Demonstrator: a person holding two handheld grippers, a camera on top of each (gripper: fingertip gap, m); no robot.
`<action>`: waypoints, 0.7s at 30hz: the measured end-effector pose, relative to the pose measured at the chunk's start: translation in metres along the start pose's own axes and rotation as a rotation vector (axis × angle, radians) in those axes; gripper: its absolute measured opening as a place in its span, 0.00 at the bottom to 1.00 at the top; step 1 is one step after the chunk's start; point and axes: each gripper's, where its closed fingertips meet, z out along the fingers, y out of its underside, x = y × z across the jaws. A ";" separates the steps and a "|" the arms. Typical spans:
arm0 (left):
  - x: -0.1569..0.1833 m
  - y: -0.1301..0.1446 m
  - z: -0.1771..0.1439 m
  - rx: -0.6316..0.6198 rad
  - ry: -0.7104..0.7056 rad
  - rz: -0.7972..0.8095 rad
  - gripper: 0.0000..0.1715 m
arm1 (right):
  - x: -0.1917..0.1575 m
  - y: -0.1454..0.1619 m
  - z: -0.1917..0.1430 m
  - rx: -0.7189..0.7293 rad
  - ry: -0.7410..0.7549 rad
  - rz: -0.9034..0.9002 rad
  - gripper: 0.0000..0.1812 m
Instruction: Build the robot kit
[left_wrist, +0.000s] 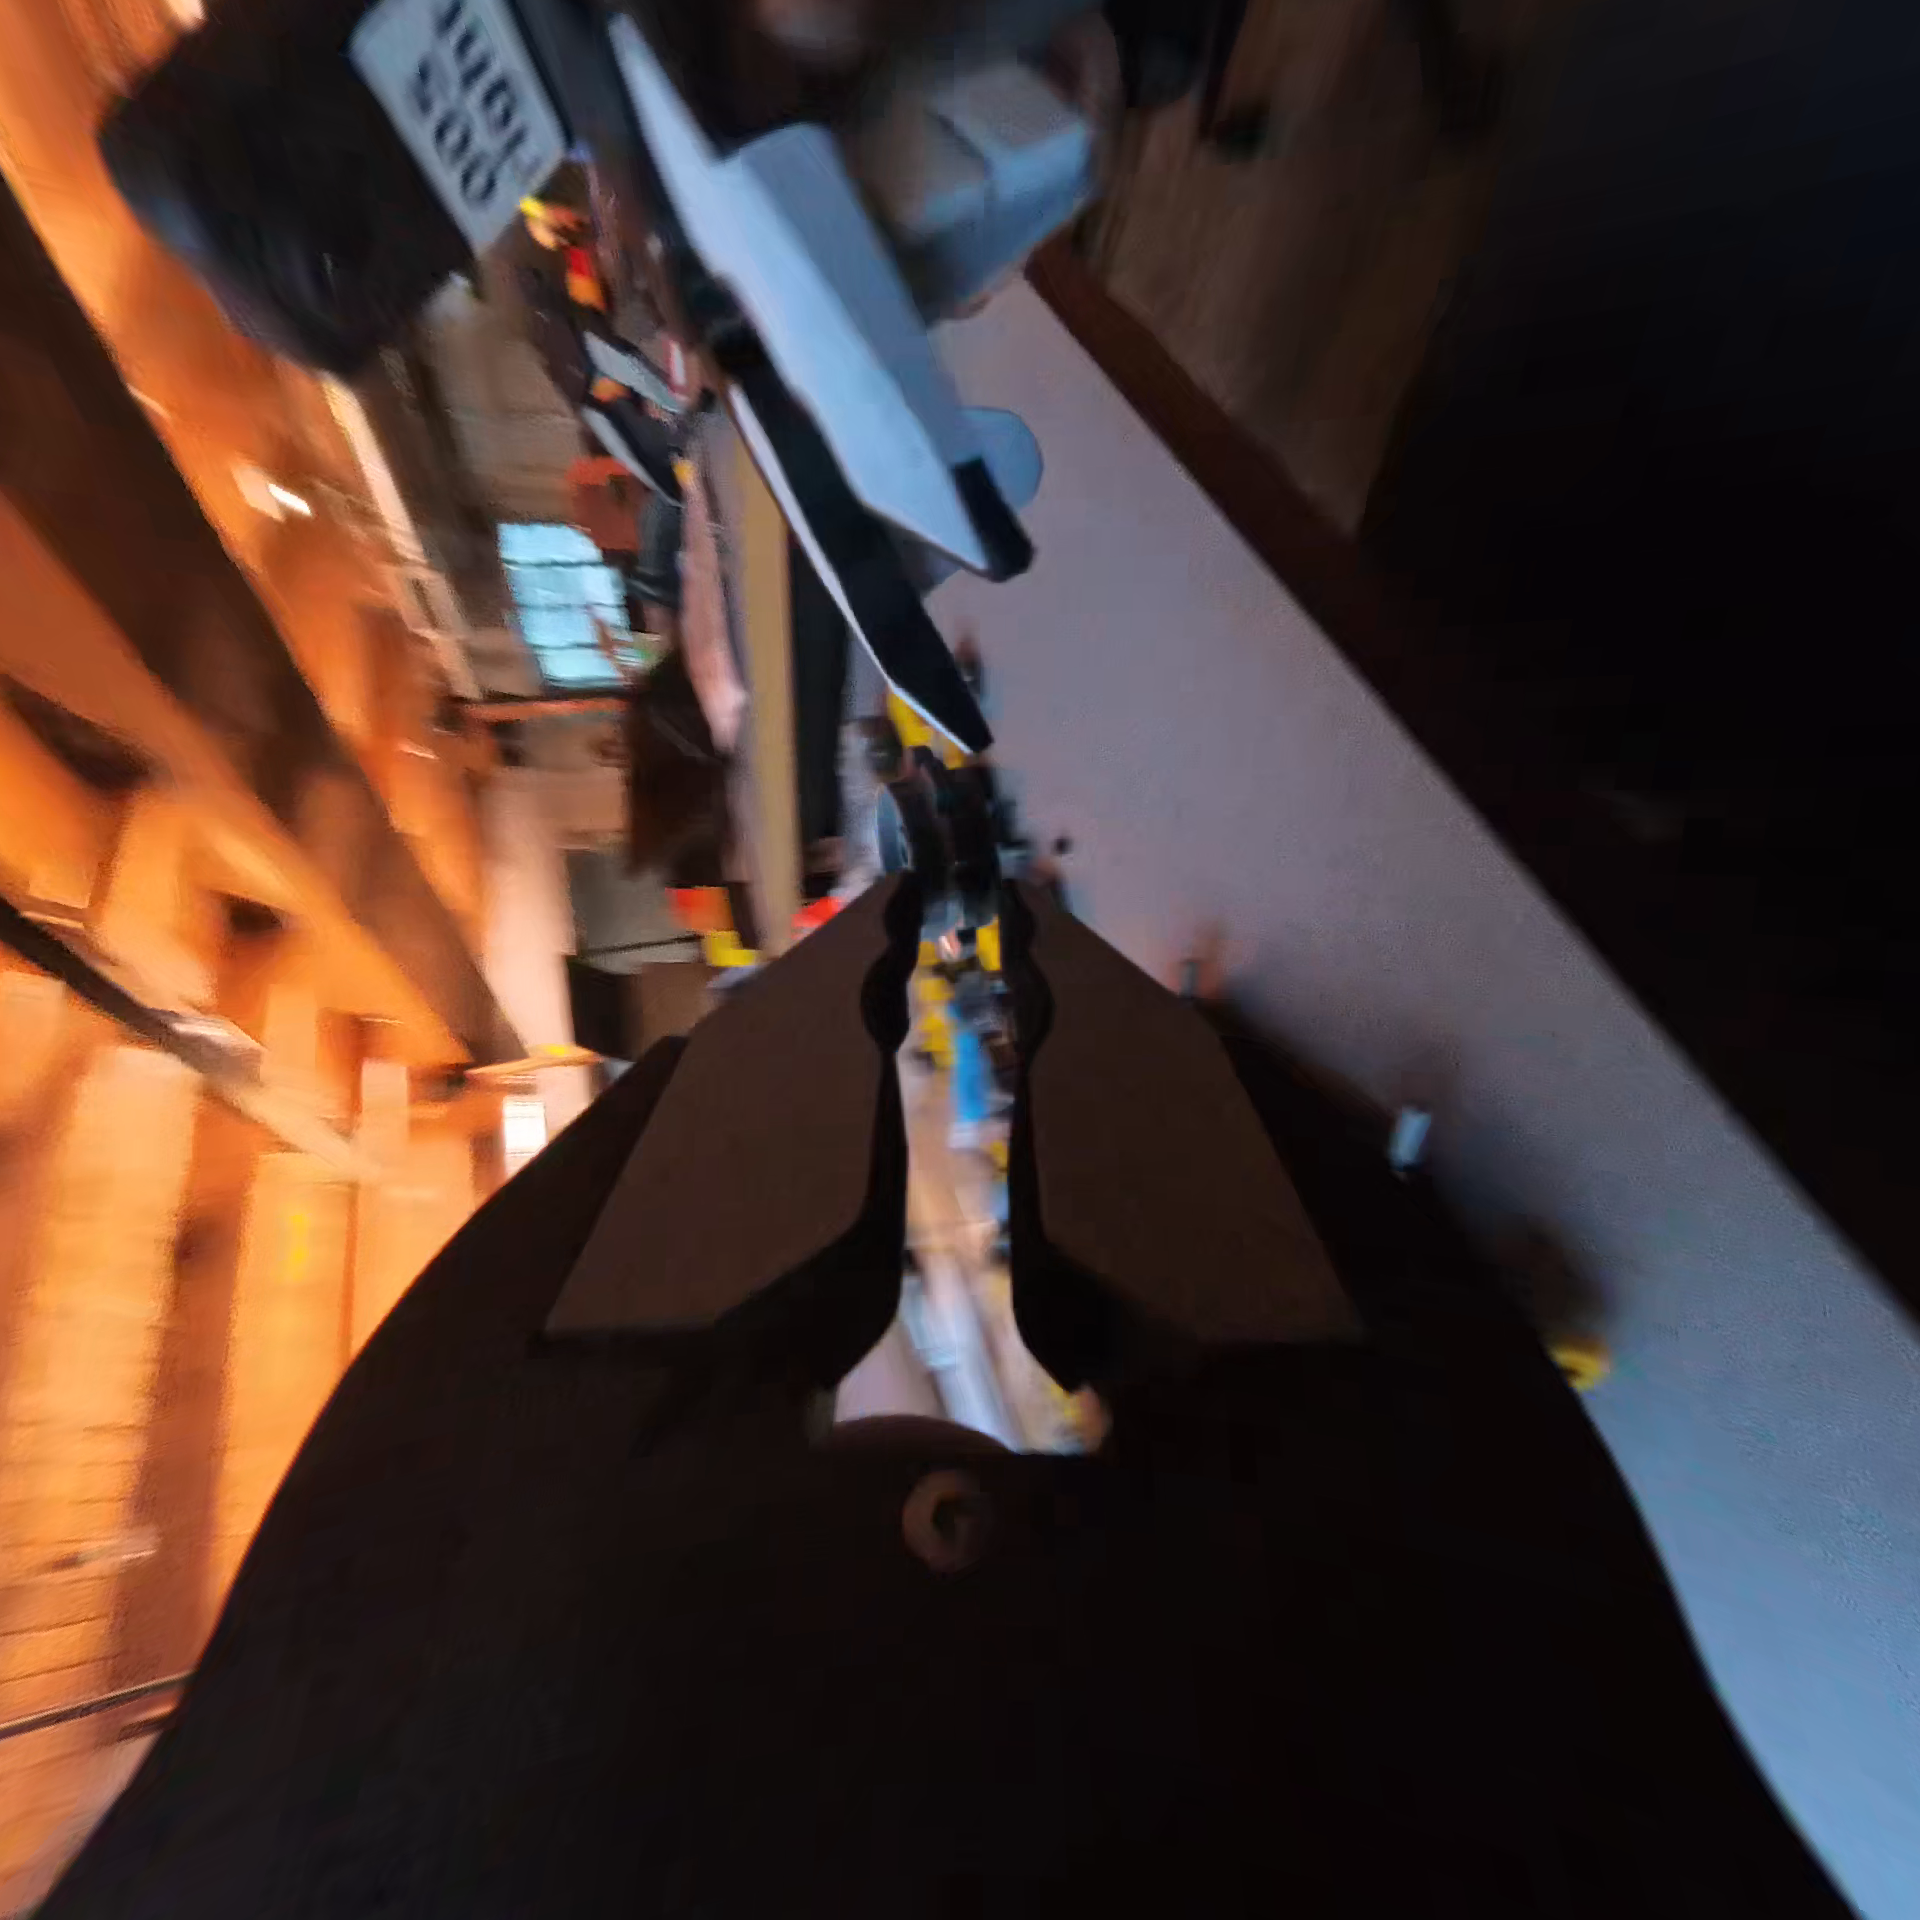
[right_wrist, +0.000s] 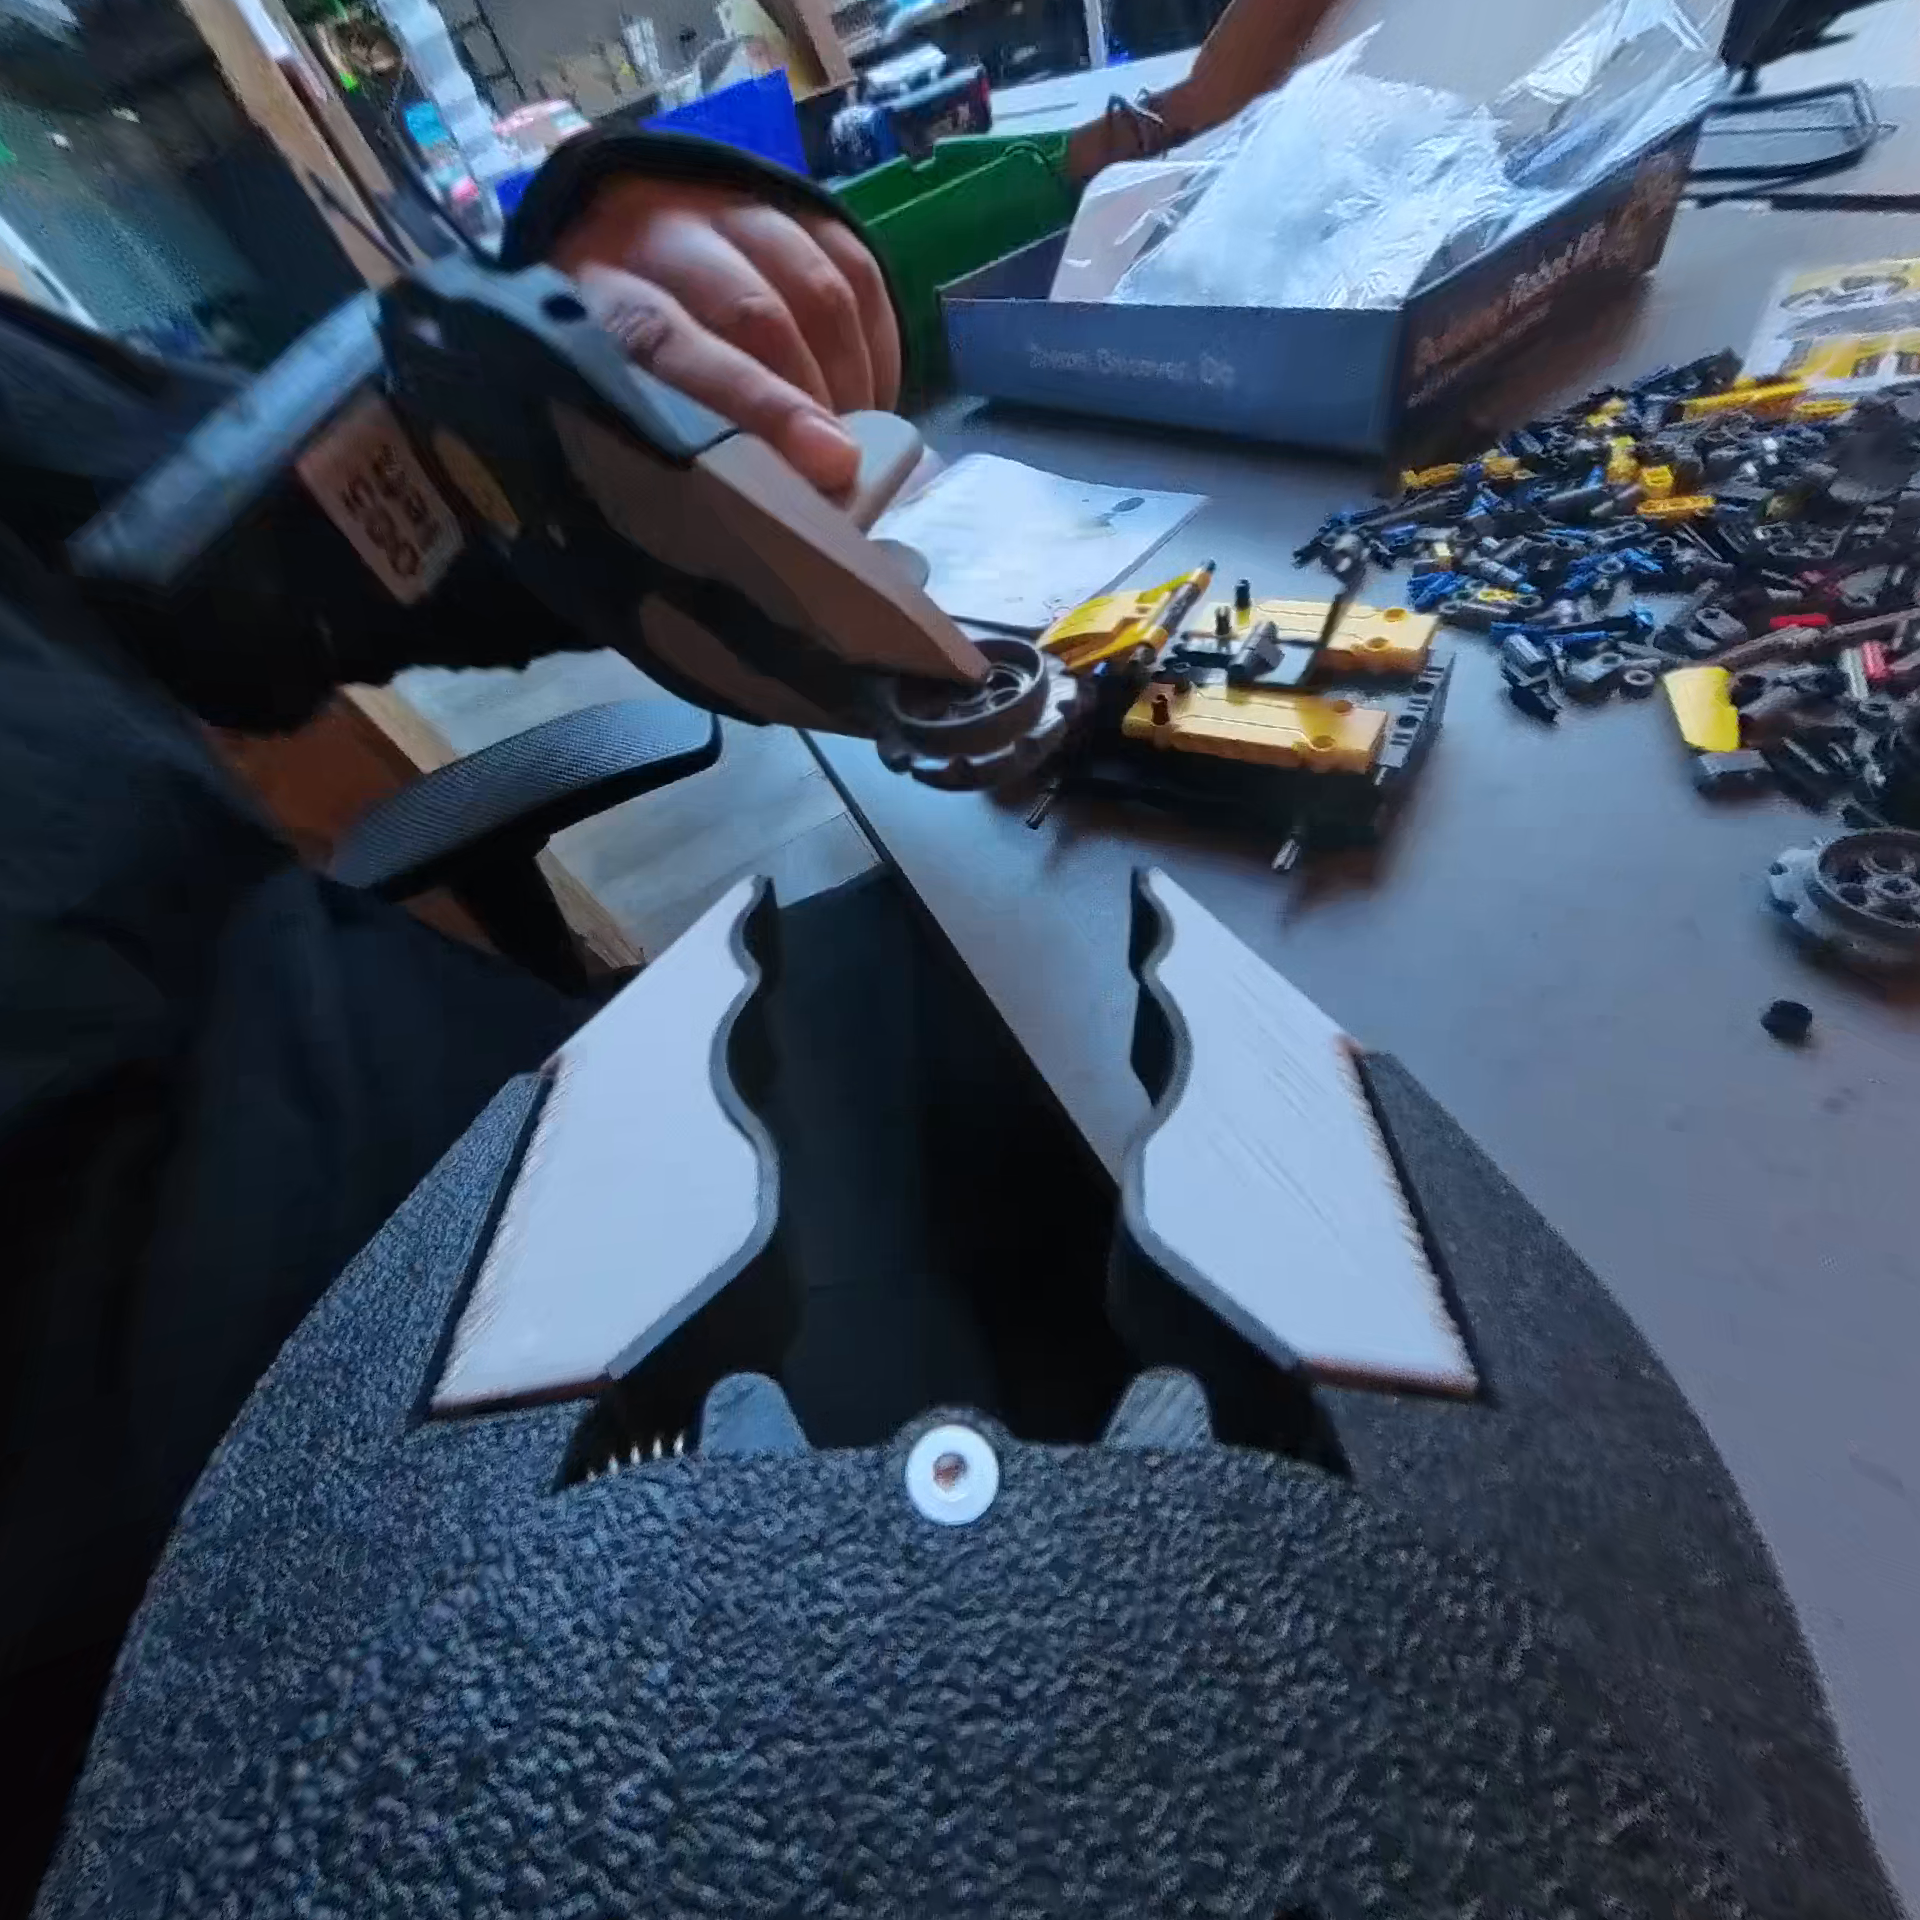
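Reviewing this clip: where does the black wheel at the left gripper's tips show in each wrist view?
Left wrist view: the black wheel is a dark blur just beyond the left gripper, centre frame.
Right wrist view: the wheel sits upper middle, pinched at that gripper's tip beside the yellow-and-black build.
Shared landmark: the table.

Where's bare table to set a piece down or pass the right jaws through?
The widest bare table lies just ahead of the open right gripper, bordered by the yellow-black assembly beyond and the loose wheel to the right. Crowded: the parts pile far right, and the assembly's left end, where the left gripper holds a black wheel.
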 end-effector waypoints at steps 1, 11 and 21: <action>0.001 -0.003 0.000 -0.019 -0.038 0.104 0.06 | -0.003 -0.003 0.000 0.001 0.001 -0.020 0.36; 0.005 -0.014 -0.004 0.008 -0.097 0.329 0.06 | -0.001 -0.006 0.028 -0.182 0.225 -0.395 0.24; 0.006 -0.008 -0.019 0.085 -0.036 -0.406 0.22 | -0.003 -0.002 0.029 -0.165 0.246 -0.403 0.24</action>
